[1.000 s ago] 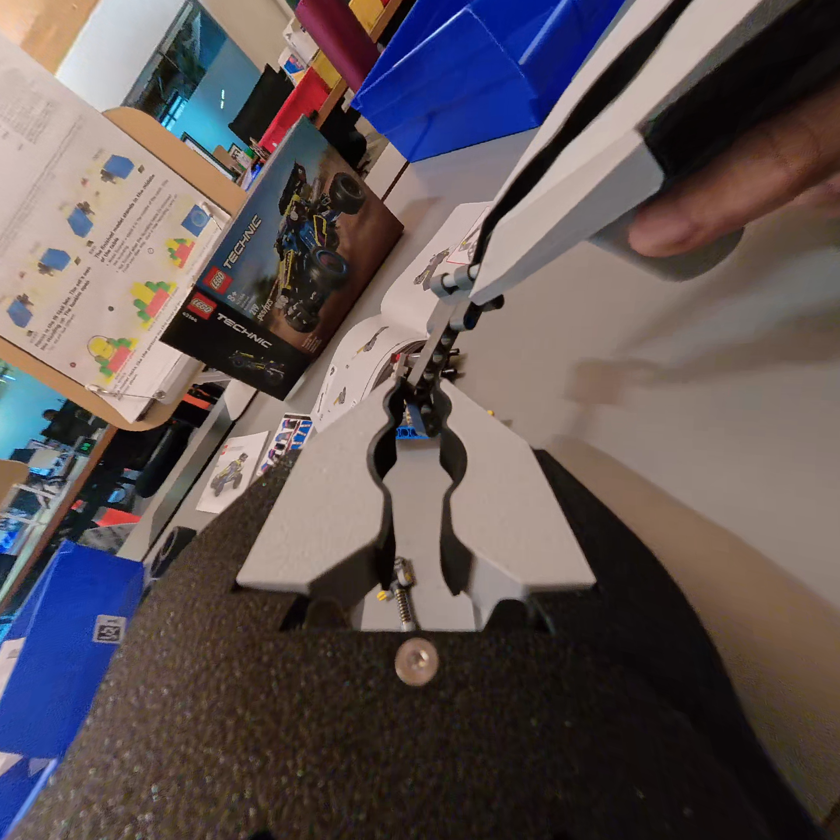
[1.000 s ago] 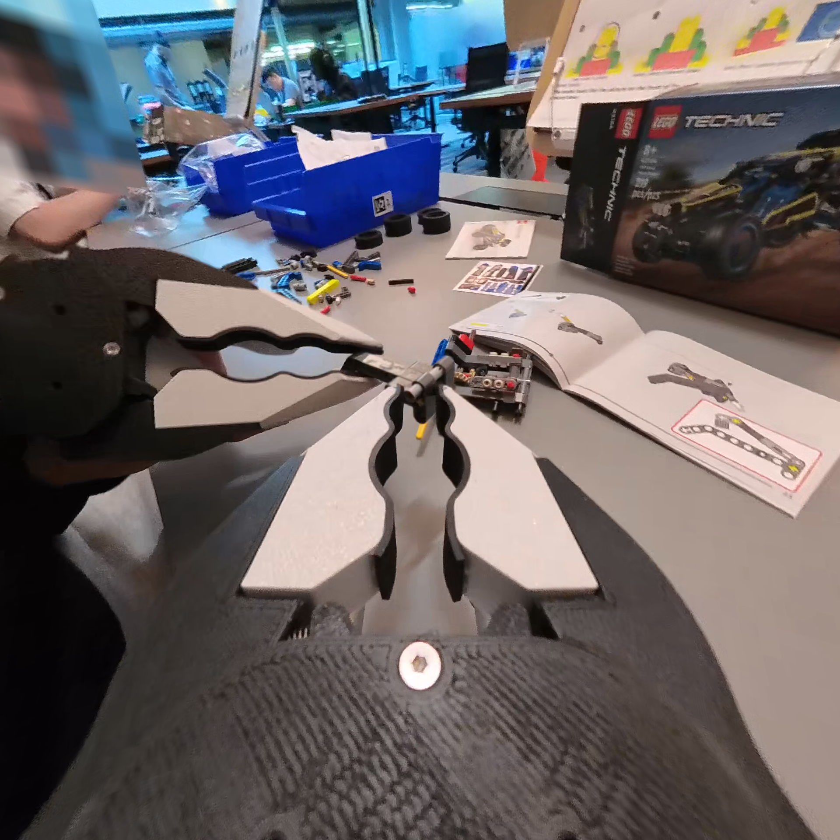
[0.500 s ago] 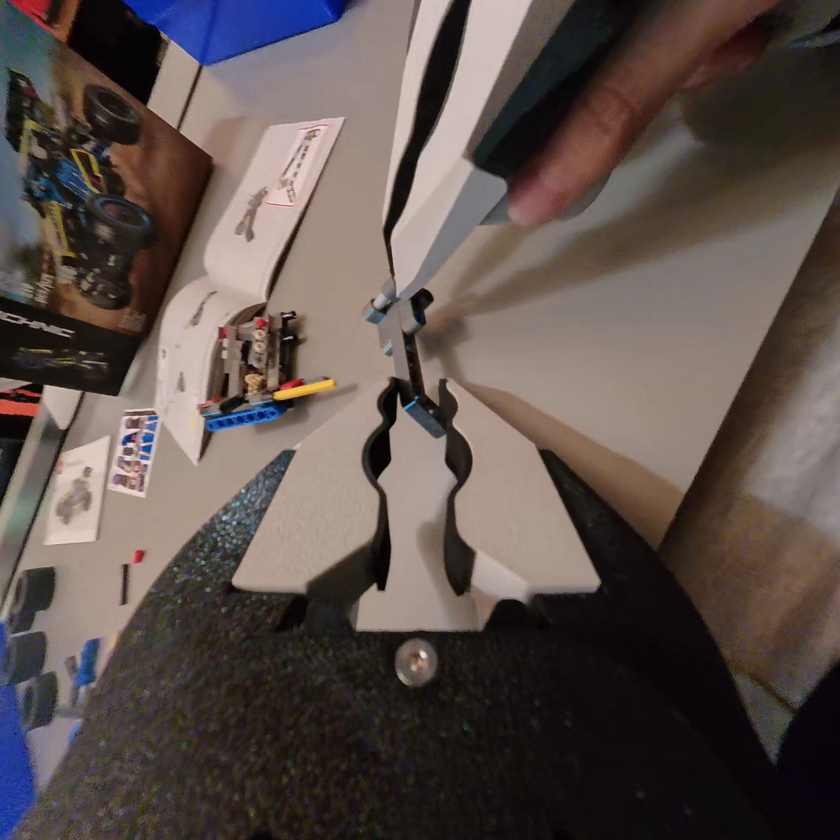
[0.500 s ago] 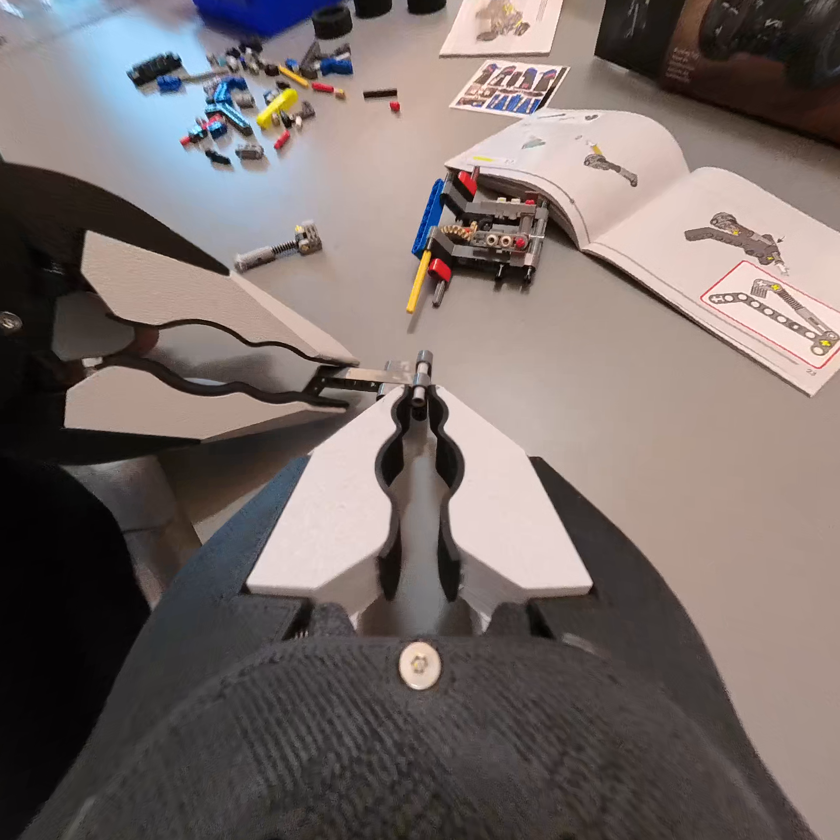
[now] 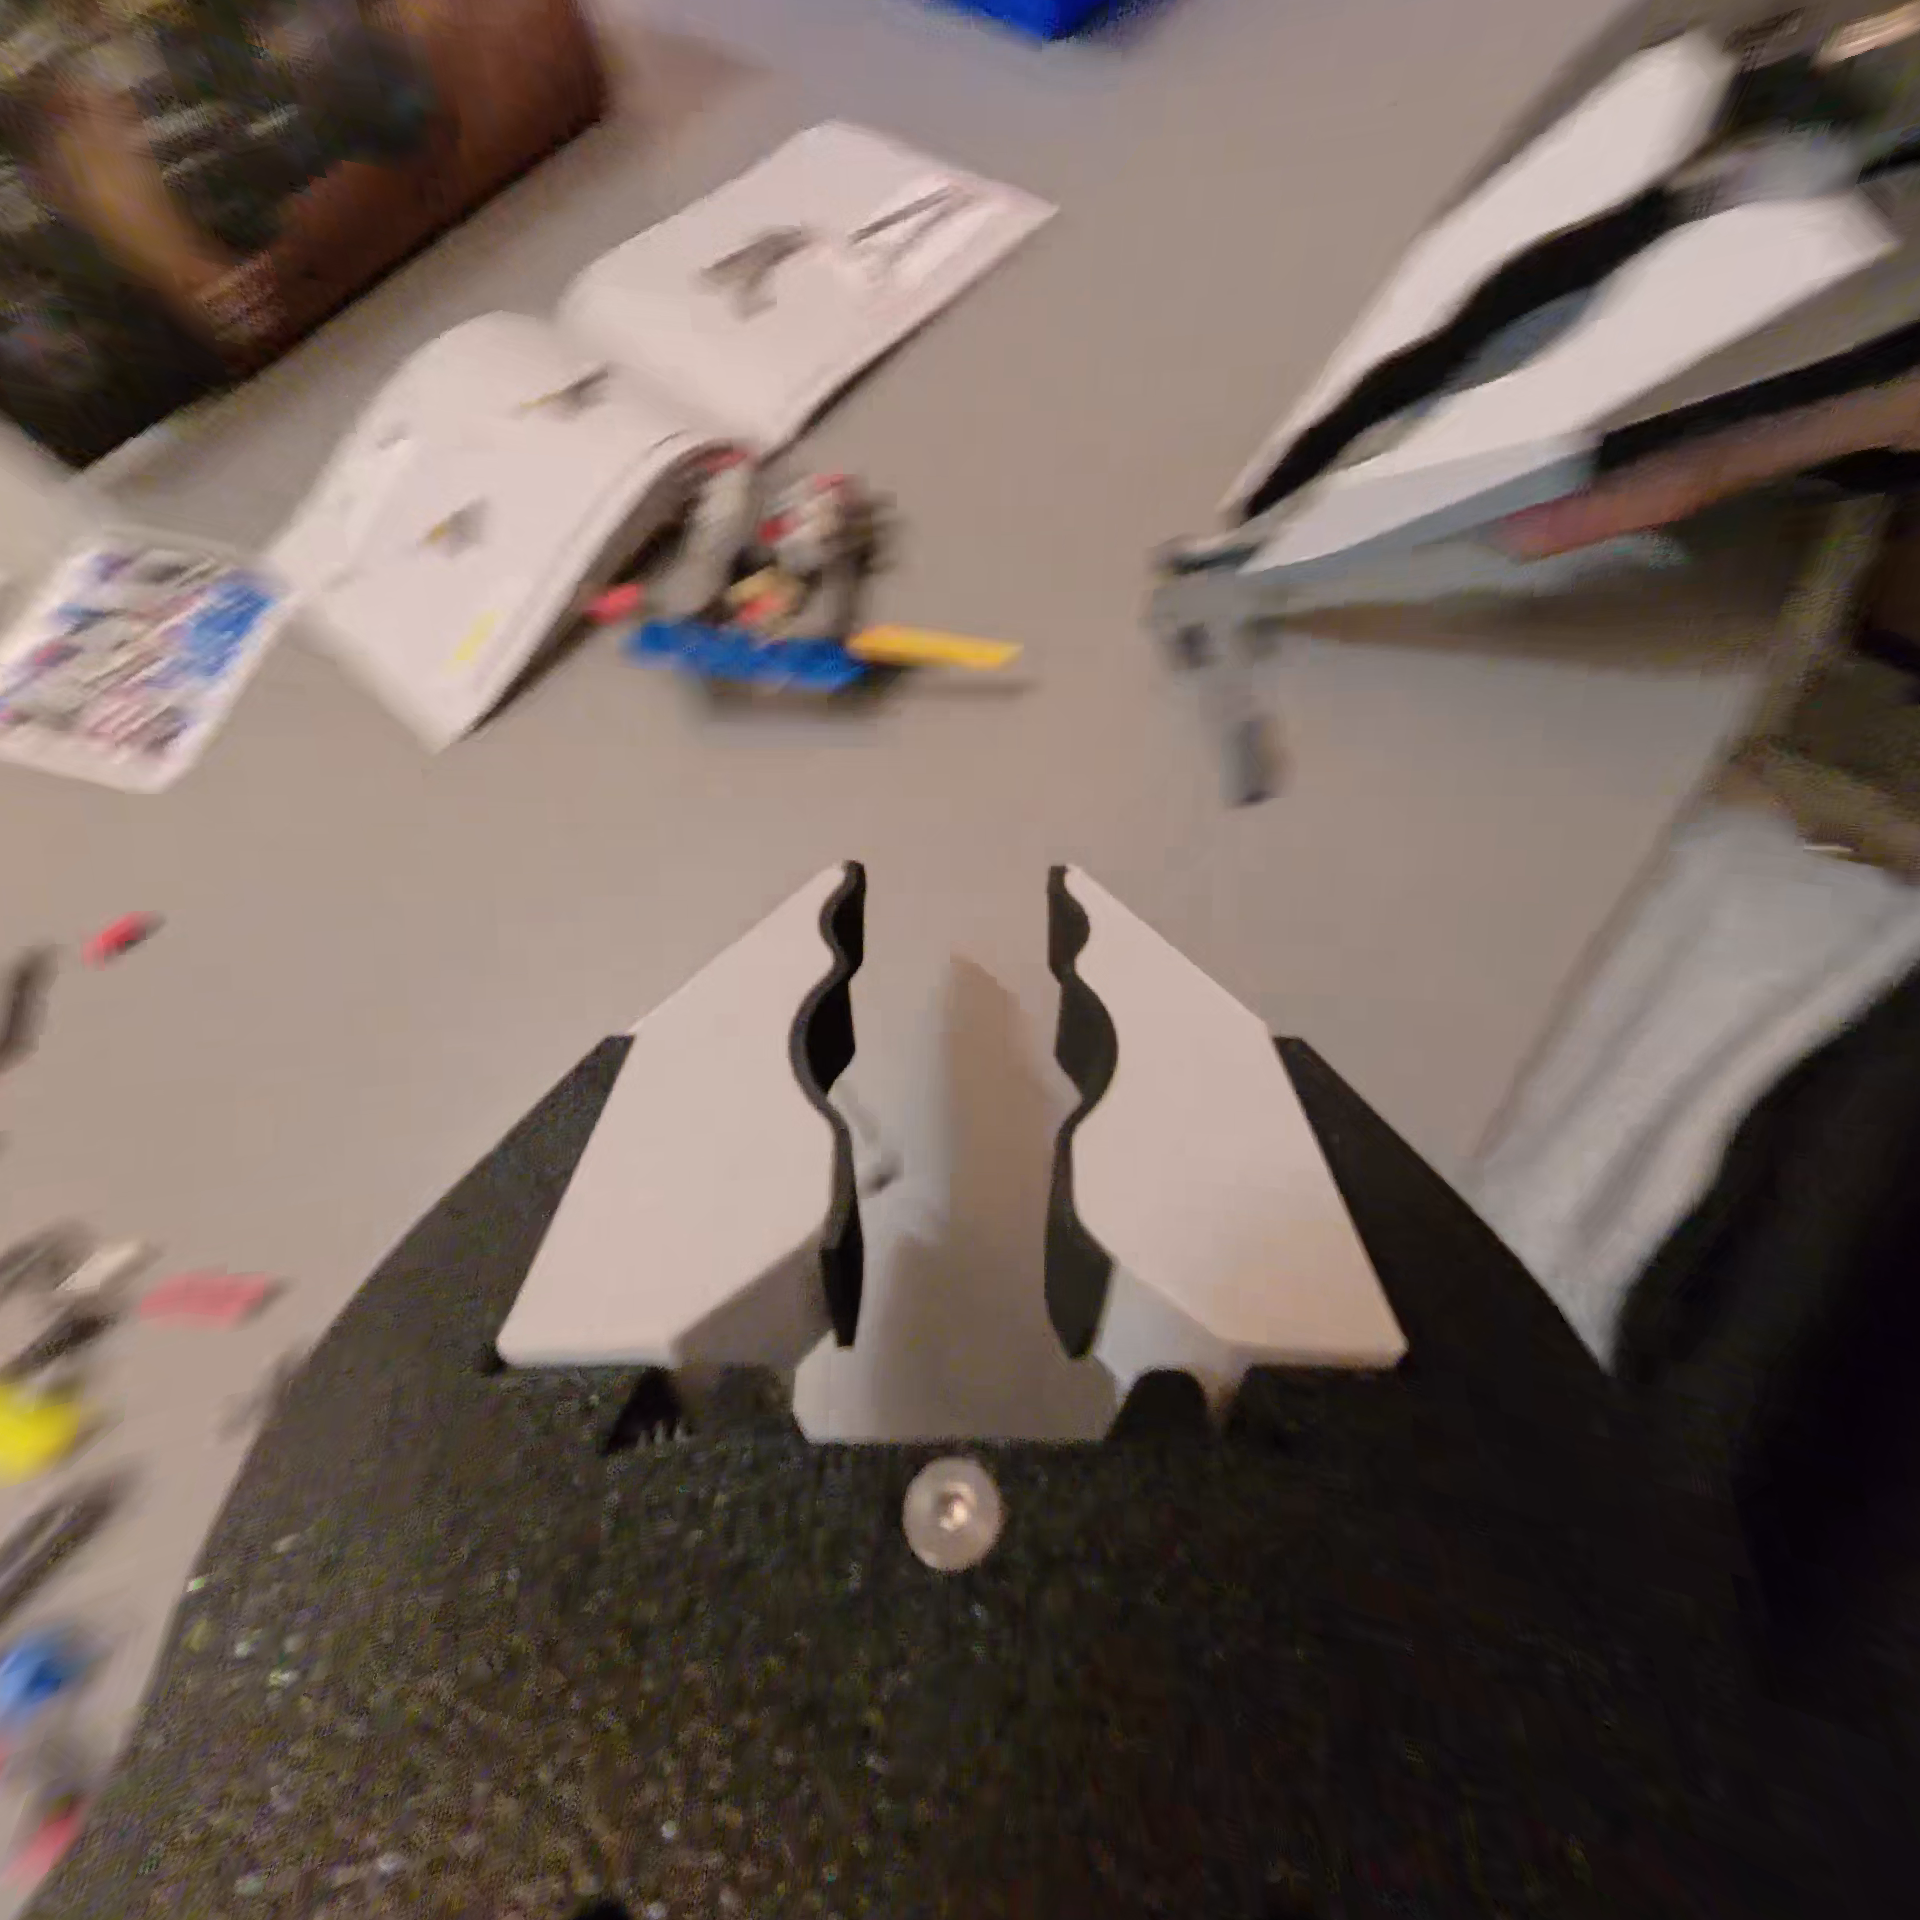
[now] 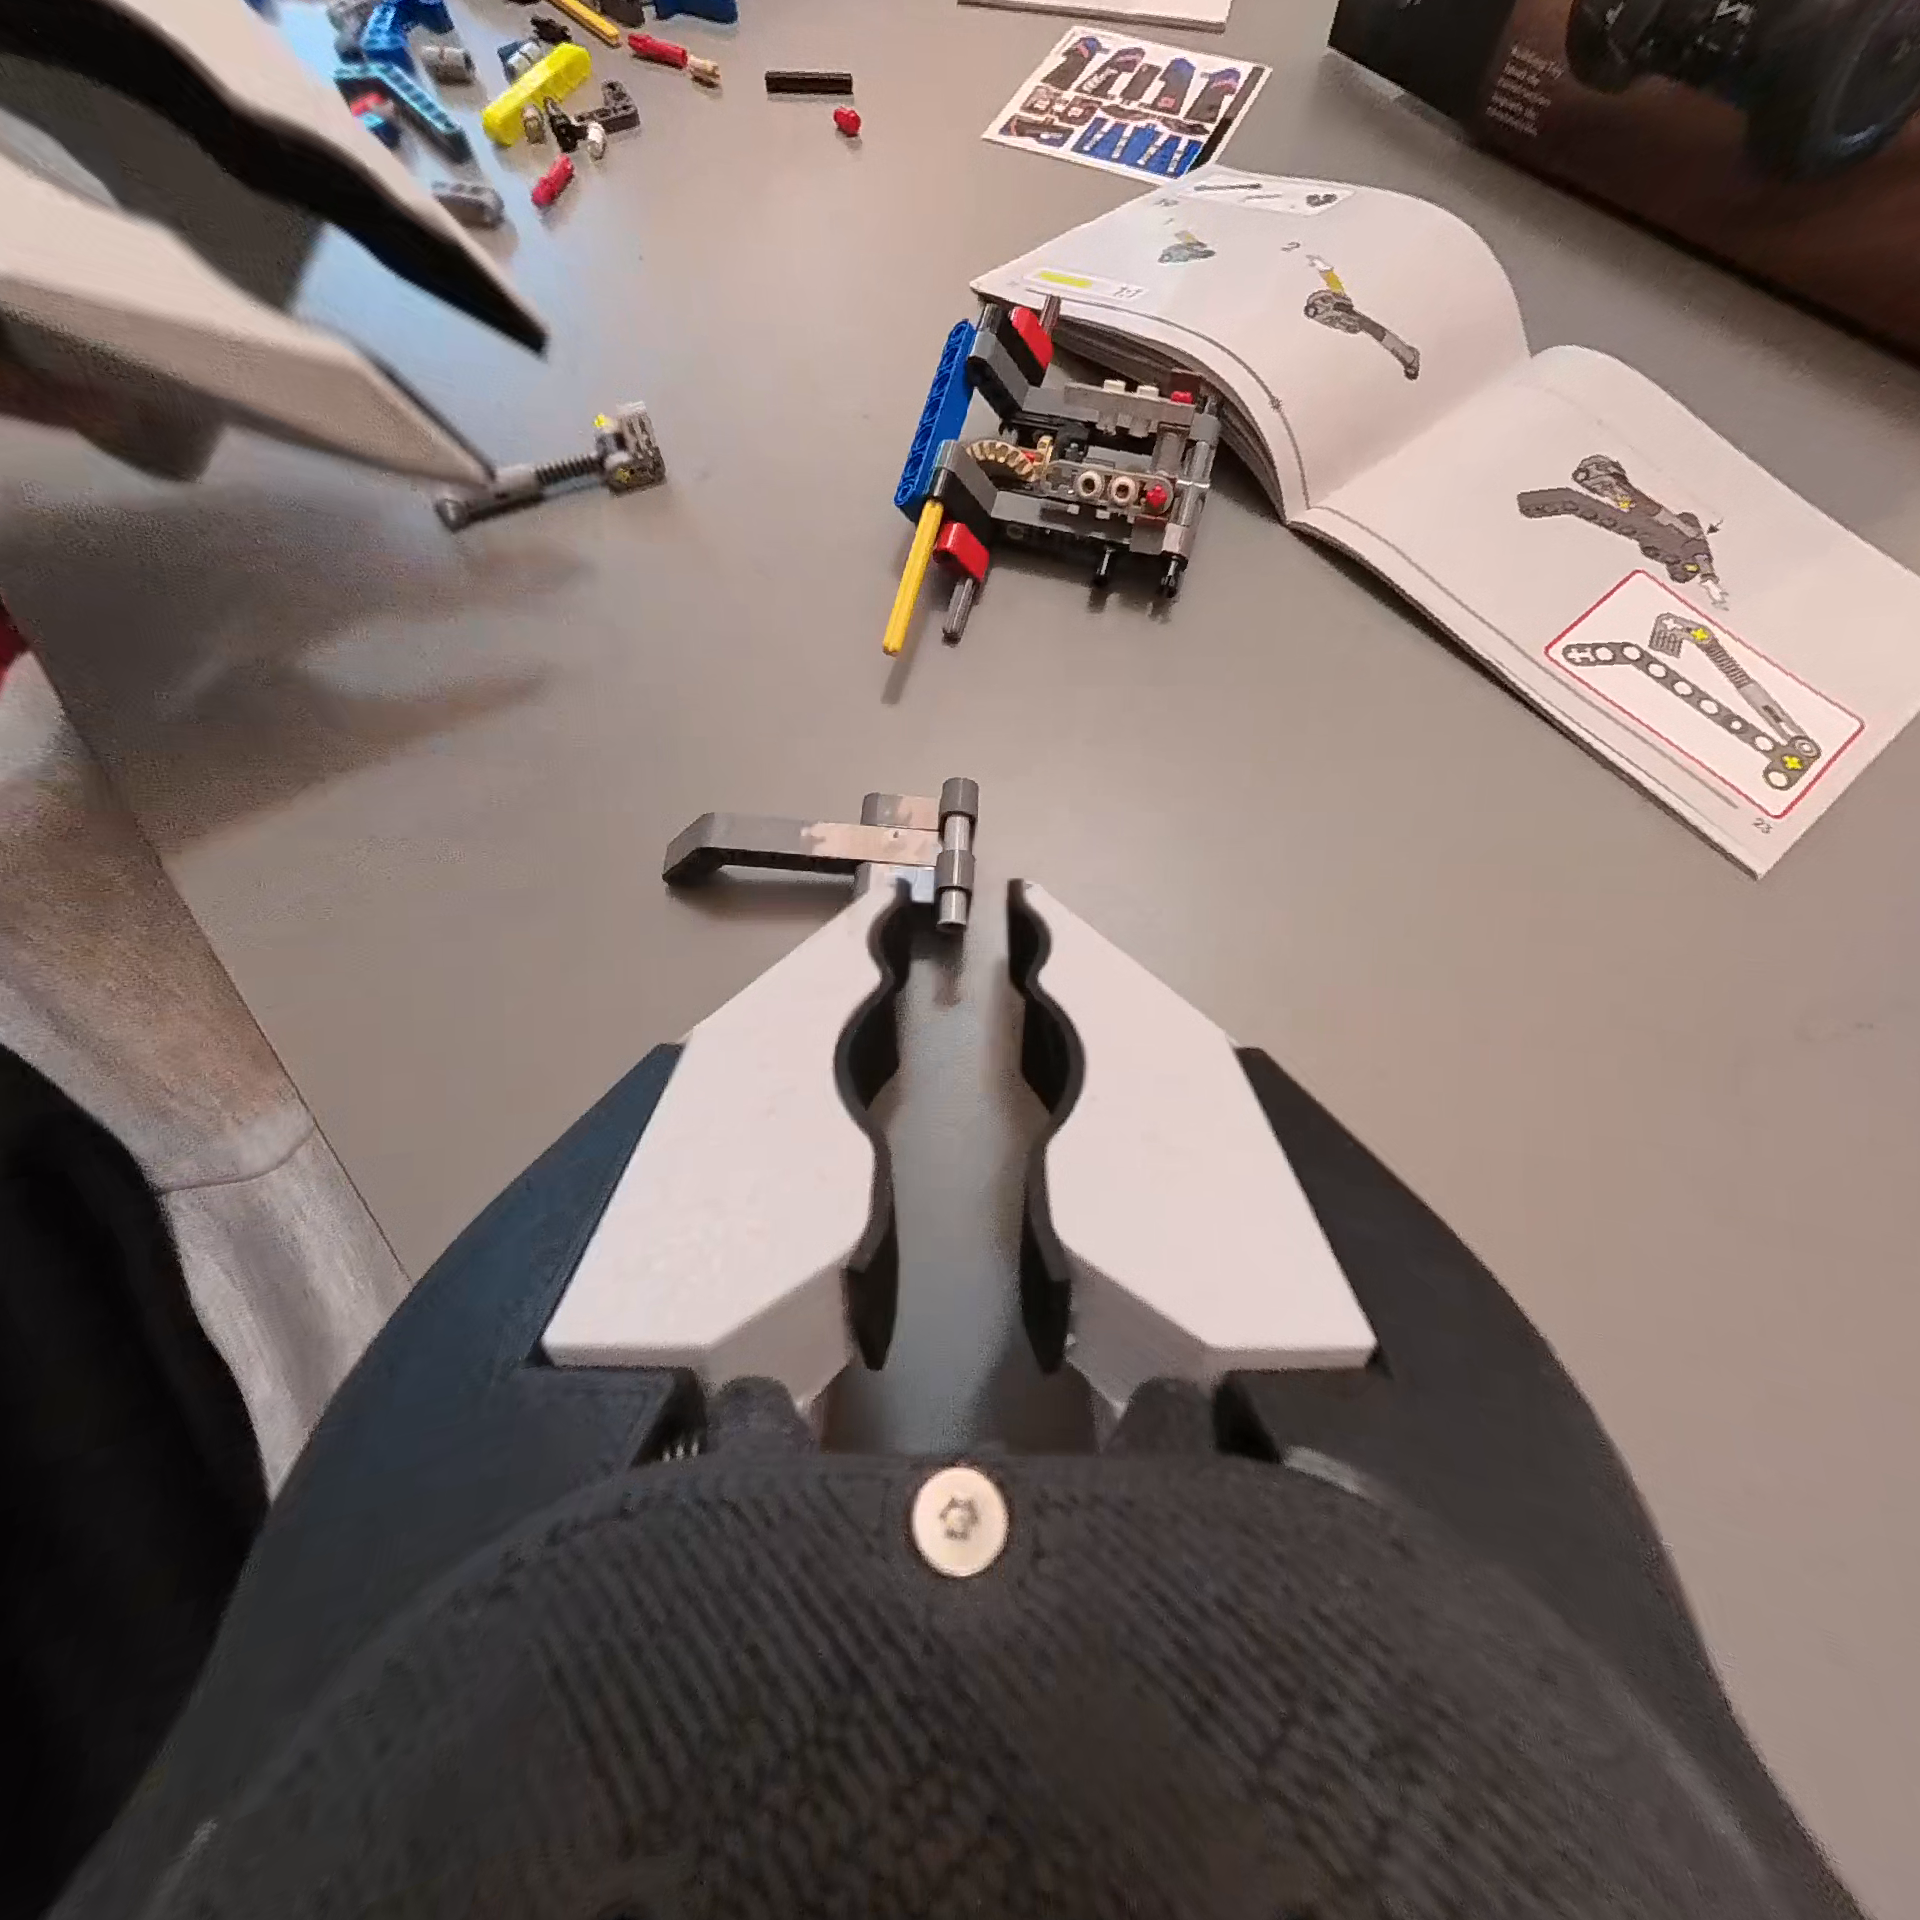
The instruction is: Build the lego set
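Item count on the counter (image 6: 1351,987):
- Tongs: two sets.
- Open instruction booklet (image 6: 1434,436): one.
- Sticker sheet (image 6: 1127,99): one.
- Product box (image 6: 1662,114): one.
- Partly built assembly (image 6: 1060,457): one.
- Grey beam with pin (image 6: 831,842): one.
- Spring shock part (image 6: 561,473): one.
- Loose small parts (image 6: 540,83): too many, too blurred to count.

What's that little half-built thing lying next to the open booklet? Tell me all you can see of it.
The half-built assembly is a small plastic frame of grey and black beams. It has a blue beam along one side, a tan gear inside, red pieces at two corners and a yellow axle sticking out. It lies flat on the grey table, its far edge tucked against the booklet.
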